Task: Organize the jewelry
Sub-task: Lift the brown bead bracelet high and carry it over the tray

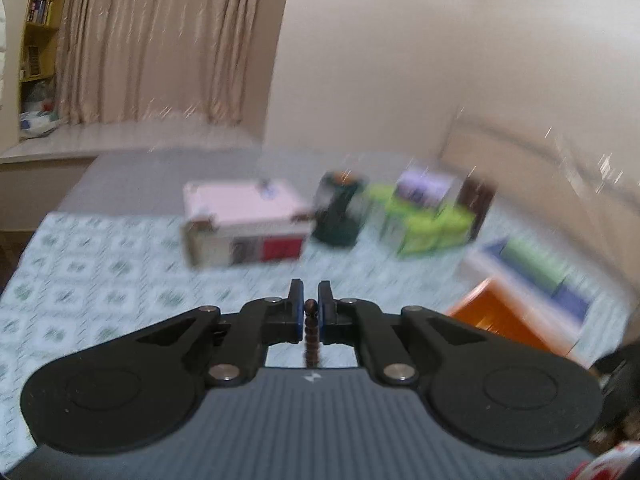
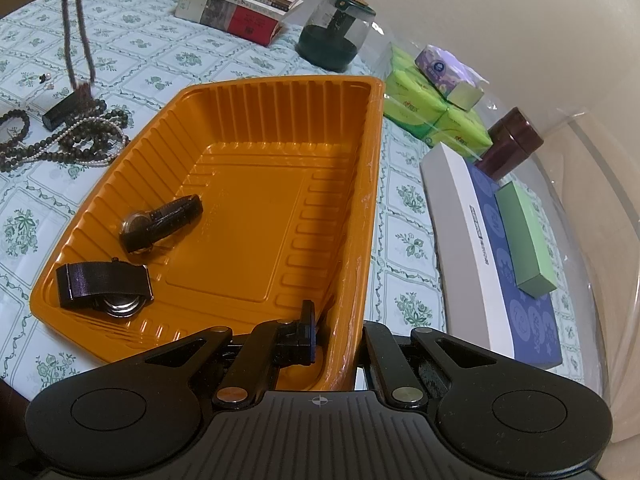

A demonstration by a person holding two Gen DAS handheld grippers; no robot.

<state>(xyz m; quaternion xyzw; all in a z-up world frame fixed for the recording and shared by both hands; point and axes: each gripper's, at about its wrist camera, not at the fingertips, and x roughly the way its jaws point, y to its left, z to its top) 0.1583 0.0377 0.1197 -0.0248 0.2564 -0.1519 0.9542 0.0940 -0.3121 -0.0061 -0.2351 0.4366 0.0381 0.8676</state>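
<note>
From the left wrist view, a dark beaded strand (image 1: 311,330) is being pinched between the nearly closed jaws of the left gripper (image 1: 311,306), above a floral tablecloth (image 1: 100,280). The whole scene is being smeared by blur. Beyond the orange tray (image 1: 494,320) (only its corner is seen, at the right edge) a stack of books (image 1: 244,224), a dark glass-domed jar (image 1: 340,212) and green tissue packs (image 1: 432,224) are being shown, with a beige curtain (image 1: 168,40), a yellow bookshelf (image 1: 40,20) and a plain wall (image 1: 460,40) behind them.

From the right wrist view, the near right wall of the orange tray (image 2: 260,184) is being clamped by the right gripper (image 2: 336,332), one finger inside and the other hidden outside. Two watches are being kept in the tray: a leather-strapped watch (image 2: 160,222) toward its left wall and a mesh-banded watch (image 2: 102,288) at its near left corner. Left of the tray, a heap of beads and pearls (image 2: 68,140) is lying on the tablecloth, and a strand is being hung above it. Right of the tray, a white and blue box (image 2: 492,248) is being topped by a green box (image 2: 524,236).
</note>
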